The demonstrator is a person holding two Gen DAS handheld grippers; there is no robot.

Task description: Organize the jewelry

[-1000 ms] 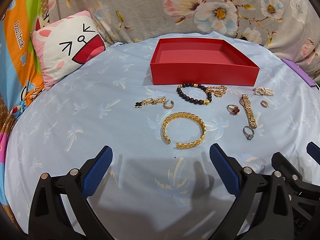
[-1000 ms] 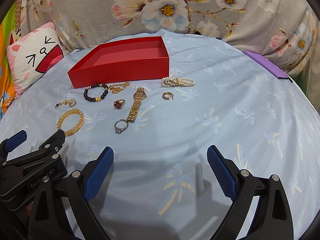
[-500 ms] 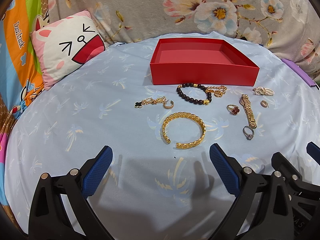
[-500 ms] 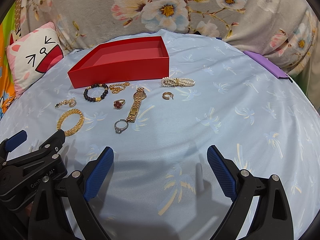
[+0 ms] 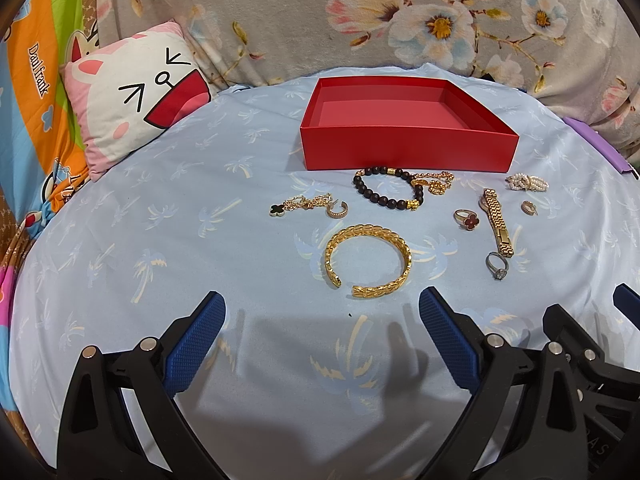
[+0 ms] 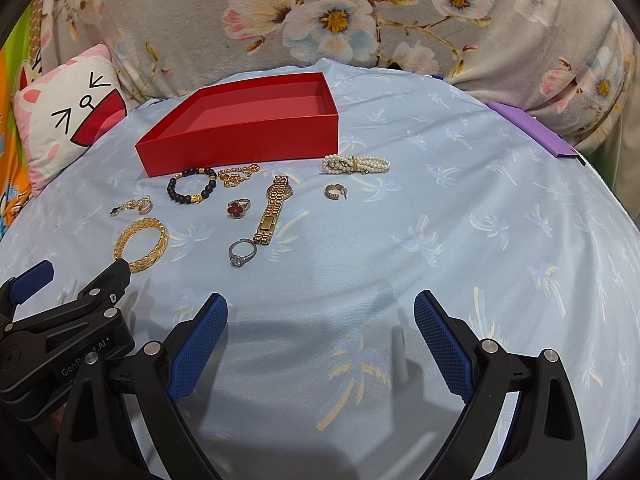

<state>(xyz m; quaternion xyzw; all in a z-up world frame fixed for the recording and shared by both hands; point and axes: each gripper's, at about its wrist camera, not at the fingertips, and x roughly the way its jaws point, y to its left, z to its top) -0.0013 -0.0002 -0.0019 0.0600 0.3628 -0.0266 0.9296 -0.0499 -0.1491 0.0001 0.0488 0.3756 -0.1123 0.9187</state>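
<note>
- Left wrist view: the left gripper [image 5: 322, 316] sat at the bottom of the frame, fingers spread wide and holding nothing, low over the pale blue sheet [image 5: 160, 240].
- Dead centre, just above the gap between its blue pads [image 5: 196, 340], lay the gold cuff bangle [image 5: 368, 258], close but untouched.
- Higher up, the black bead bracelet [image 5: 386, 190] lay just in front of the red box [image 5: 408, 152], a gold chain [image 5: 436, 182] touching its right side.
- Left of centre was a clover charm chain [image 5: 300, 205] with a hoop earring [image 5: 337, 210] beside it.
- To the right: a red clover ring [image 5: 466, 219], the gold watch [image 5: 497, 222], a silver stone ring [image 5: 497, 266], a small hoop [image 5: 529, 207] and a pearl bracelet [image 5: 527, 182].
- The right gripper's frame [image 5: 592, 344] poked in at the lower right corner.
- Right wrist view: the right gripper [image 6: 320, 320] was also splayed and empty at the bottom.
- The silver stone ring [image 6: 241, 253] lay nearest, up and left of the gap; the gold watch [image 6: 272, 210] was just beyond it.
- The pearl bracelet [image 6: 355, 164] lay above centre, the red box [image 6: 240, 144] in the upper left.
- The left gripper [image 6: 60, 312] sat at lower left, just below the gold cuff bangle [image 6: 141, 244].
- A cat-face cushion [image 6: 68, 120] rested at the far left.
</note>
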